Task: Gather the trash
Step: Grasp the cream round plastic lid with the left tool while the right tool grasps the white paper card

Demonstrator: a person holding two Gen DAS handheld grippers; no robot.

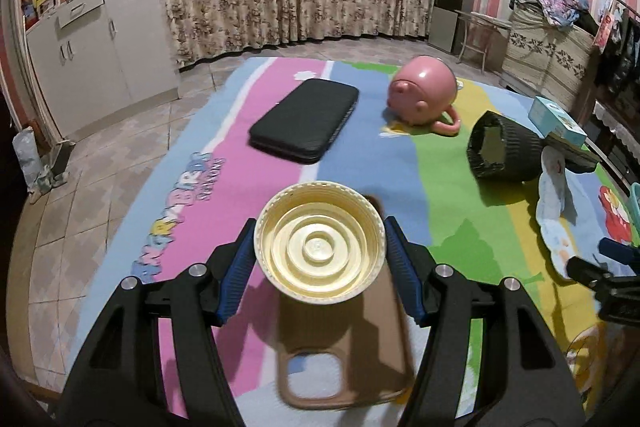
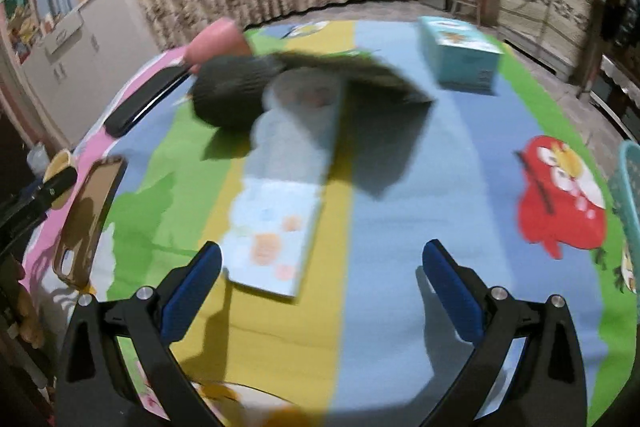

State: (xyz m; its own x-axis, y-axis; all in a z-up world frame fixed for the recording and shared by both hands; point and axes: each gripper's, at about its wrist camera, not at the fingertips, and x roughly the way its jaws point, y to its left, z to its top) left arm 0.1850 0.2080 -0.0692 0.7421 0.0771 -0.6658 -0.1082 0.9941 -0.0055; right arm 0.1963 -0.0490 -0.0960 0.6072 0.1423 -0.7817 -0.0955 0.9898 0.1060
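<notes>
My left gripper (image 1: 320,239) is shut on a cream-yellow round plastic lid (image 1: 320,241), held above the colourful mat (image 1: 400,167); the lid also shows at the left edge of the right wrist view (image 2: 60,163). A black trash bin (image 1: 502,151) lies on its side, its mouth facing me; it is blurred in the right wrist view (image 2: 232,95). My right gripper (image 2: 322,259) is open and empty above the mat, just right of a pale blue printed wrapper (image 2: 276,227), which also shows in the left wrist view (image 1: 556,203).
A brown phone case (image 1: 344,347) lies under the lid. A black case (image 1: 306,119), a pink piggy pot (image 1: 424,95) and a light blue box (image 2: 460,55) sit on the mat. A teal basket (image 2: 628,195) is at the right edge. Cabinets (image 1: 100,55) stand left.
</notes>
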